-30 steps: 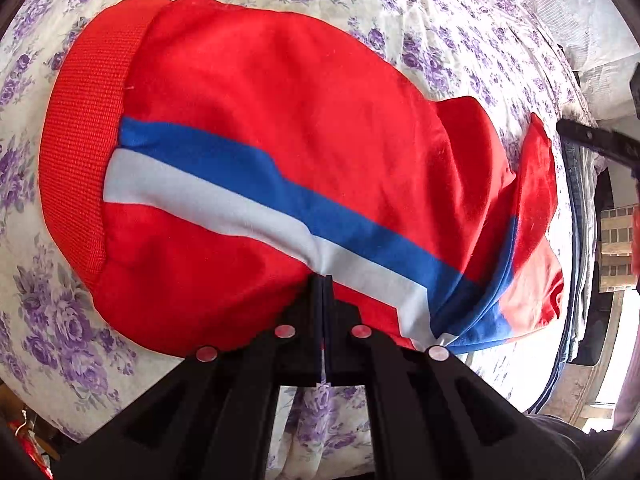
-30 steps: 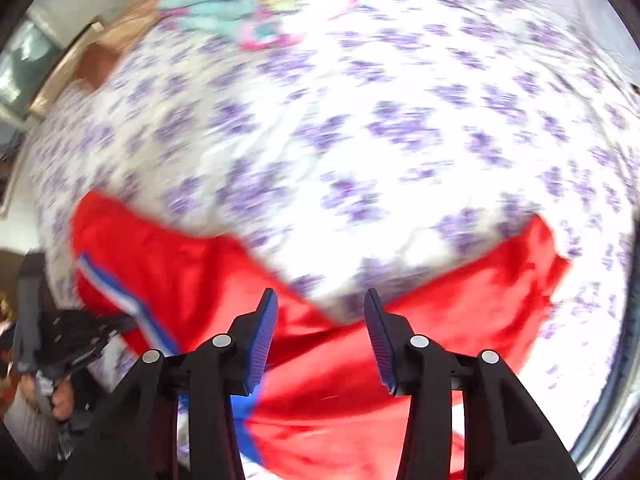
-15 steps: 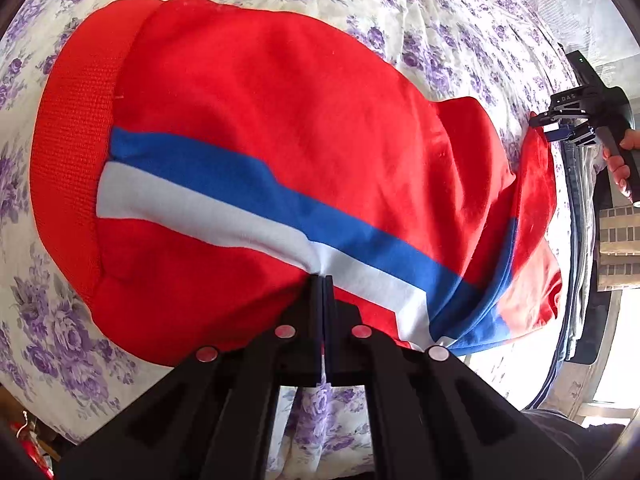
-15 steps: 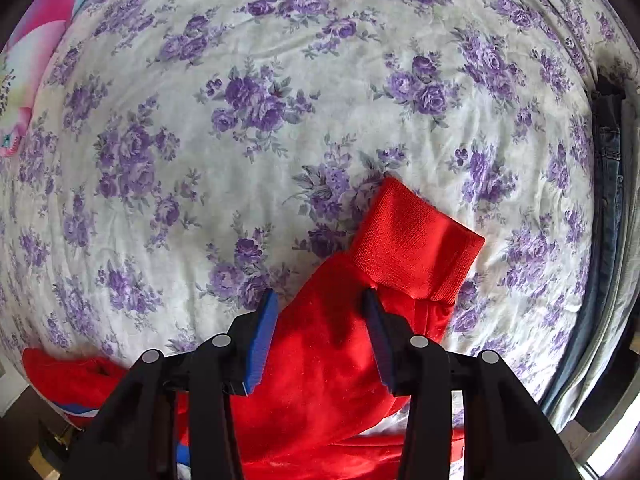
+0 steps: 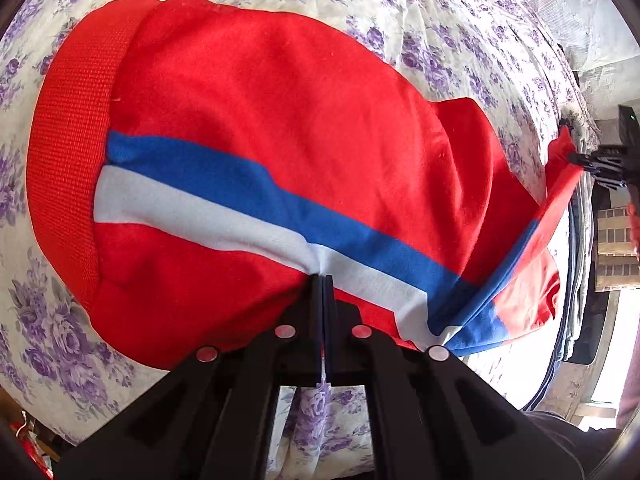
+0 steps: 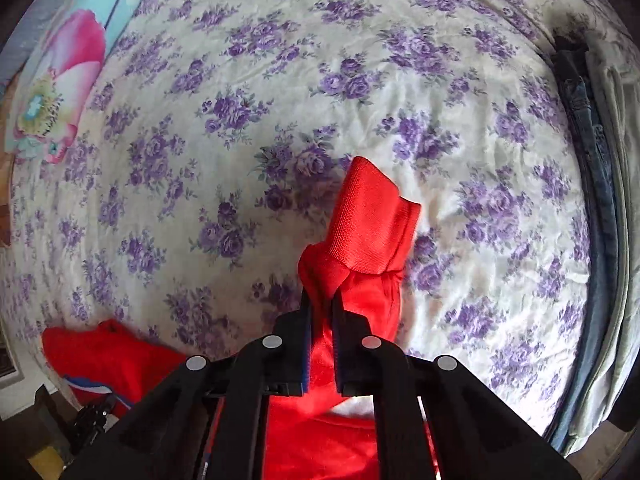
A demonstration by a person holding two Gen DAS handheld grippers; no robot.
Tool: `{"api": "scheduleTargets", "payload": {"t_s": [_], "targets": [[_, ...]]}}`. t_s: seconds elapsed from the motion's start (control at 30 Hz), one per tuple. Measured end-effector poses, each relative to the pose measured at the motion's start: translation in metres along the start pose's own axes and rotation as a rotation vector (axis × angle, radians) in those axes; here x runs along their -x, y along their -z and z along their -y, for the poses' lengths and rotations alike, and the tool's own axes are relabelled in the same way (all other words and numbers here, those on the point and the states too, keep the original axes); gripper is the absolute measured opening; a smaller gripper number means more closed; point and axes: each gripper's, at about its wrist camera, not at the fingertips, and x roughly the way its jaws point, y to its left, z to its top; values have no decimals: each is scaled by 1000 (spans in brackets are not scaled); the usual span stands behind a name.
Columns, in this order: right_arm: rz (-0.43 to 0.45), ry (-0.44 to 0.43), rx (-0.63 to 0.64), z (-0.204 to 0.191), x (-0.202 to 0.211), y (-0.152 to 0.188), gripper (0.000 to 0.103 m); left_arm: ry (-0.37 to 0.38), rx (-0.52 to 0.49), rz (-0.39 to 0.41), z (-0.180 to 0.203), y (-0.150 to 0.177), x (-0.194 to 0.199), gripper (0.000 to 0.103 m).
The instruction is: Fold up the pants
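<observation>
Red pants [image 5: 280,120] with a blue and white side stripe lie on a purple-flowered bedsheet [image 5: 440,12]. The ribbed waistband [image 5: 68,160] is at the left. My left gripper [image 5: 323,280] is shut on the pants' near edge at the white stripe. My right gripper [image 6: 322,300] is shut on the red leg just below its ribbed cuff [image 6: 368,216], which is lifted above the sheet. In the left wrist view the right gripper [image 5: 576,158] shows at the far right, pinching the leg end. The rest of the pants [image 6: 104,356] shows at lower left.
A stack of folded jeans and light garments [image 6: 600,160] lies along the bed's right edge and also shows in the left wrist view [image 5: 576,280]. A pink and turquoise flowered pillow [image 6: 64,80] is at the upper left. The bed edge is near the bottom.
My right gripper has closed on the leg below the cuff and raised it. The left gripper has stayed shut on the pants' edge.
</observation>
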Motion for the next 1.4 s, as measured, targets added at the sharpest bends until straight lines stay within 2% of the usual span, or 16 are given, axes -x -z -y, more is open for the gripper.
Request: {"api": "scheduleTargets", "payload": {"t_s": [0.13, 0.2, 0.3, 0.4, 0.47, 0.53, 0.63, 0.73, 0.83, 0.9, 0.97, 1.03, 1.13, 1.3, 1.37, 1.4], "targets": [[102, -95, -74, 50, 51, 52, 8, -19, -25, 3, 4, 1, 0, 1], [137, -125, -132, 80, 54, 85, 8, -26, -33, 1, 5, 1, 0, 1], [163, -127, -220, 116, 23, 140, 8, -42, -48, -8, 8, 0, 0, 1], [84, -108, -328, 138, -39, 182, 7, -83, -83, -32, 16, -1, 0, 1], [81, -166, -403, 149, -65, 200, 5, -121, -113, -50, 23, 0, 0, 1], [134, -192, -428, 150, -65, 206, 5, -165, -147, -67, 32, 1, 3, 1], [162, -202, -435, 150, -57, 207, 5, -212, -191, -79, 48, 3, 11, 1], [178, -213, -449, 151, -45, 212, 4, -181, -256, -44, 75, 4, 29, 1], [197, -183, -463, 155, -26, 221, 1, -119, -316, -3, 106, 4, 40, 2], [205, -172, -463, 159, -19, 227, 1, -84, -342, -3, 125, 1, 33, 6], [195, -196, -471, 161, -20, 229, 2, -88, -366, -19, 140, 1, 17, 7], [177, -278, -489, 164, -24, 227, 8, -84, -377, -58, 150, -2, -8, 7], [184, -346, -557, 168, -30, 222, 51, -93, -375, -128, 157, 1, -45, 7], [215, -352, -585, 171, -43, 205, 50, -118, -387, -130, 156, 9, -60, 7], [210, -342, -591, 170, -48, 203, 15, -104, -381, -135, 153, 10, -59, 7], [214, -355, -601, 170, -47, 205, 15, -97, -375, -139, 152, 10, -59, 7]]}}
